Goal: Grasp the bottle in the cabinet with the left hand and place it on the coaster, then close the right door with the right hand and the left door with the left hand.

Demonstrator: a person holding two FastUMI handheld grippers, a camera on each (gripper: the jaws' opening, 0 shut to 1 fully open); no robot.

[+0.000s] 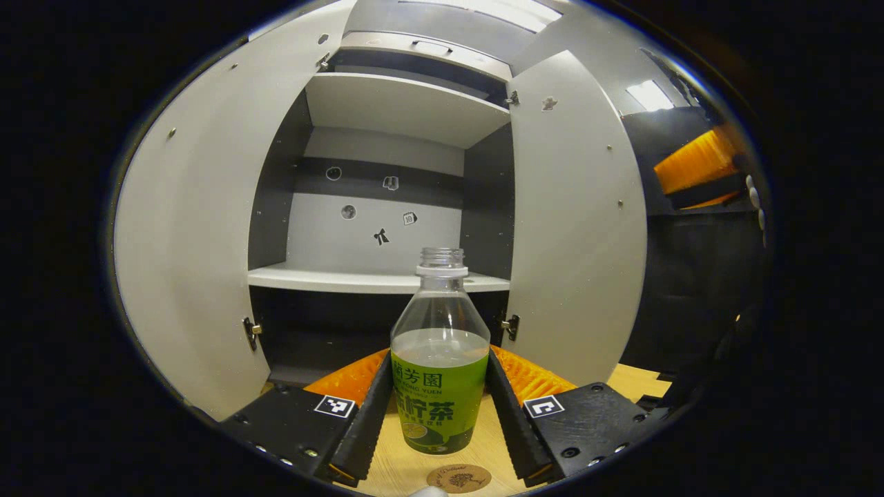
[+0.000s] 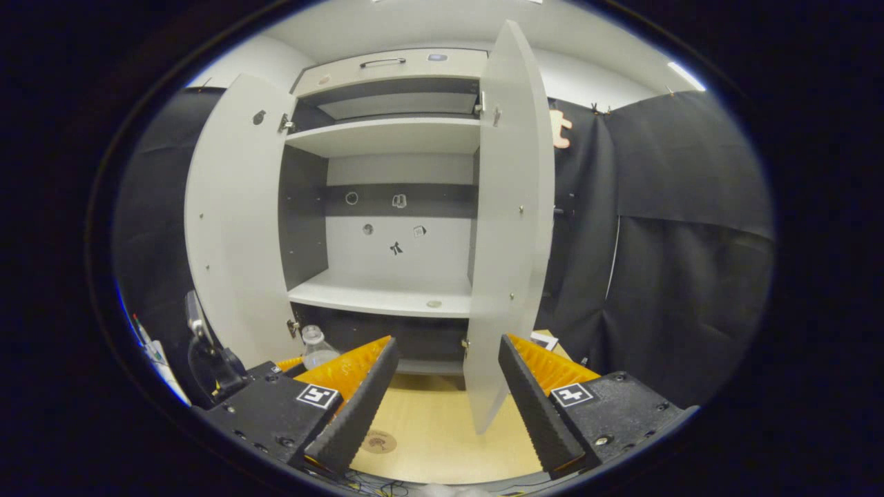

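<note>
A clear uncapped bottle (image 1: 440,373) with a green label and a little liquid stands upright between the fingers of my left gripper (image 1: 440,421), which is shut on its labelled body, in front of the open cabinet. A round brown coaster (image 1: 458,478) lies on the table just nearer than the bottle's base. The left door (image 1: 186,241) and right door (image 1: 577,228) both stand wide open. In the right gripper view my right gripper (image 2: 445,414) is open and holds nothing; the right door (image 2: 507,228) stands edge-on just beyond it. The bottle's neck (image 2: 316,344) and the coaster (image 2: 378,442) lie to its left.
The light wooden table (image 2: 442,428) runs up to the cabinet's foot. The cabinet's middle shelf (image 1: 331,279) is bare, with small stickers on the back panel (image 1: 376,221). Black cloth (image 2: 677,276) hangs to the right of the cabinet. Cables (image 2: 373,486) lie at the table's near edge.
</note>
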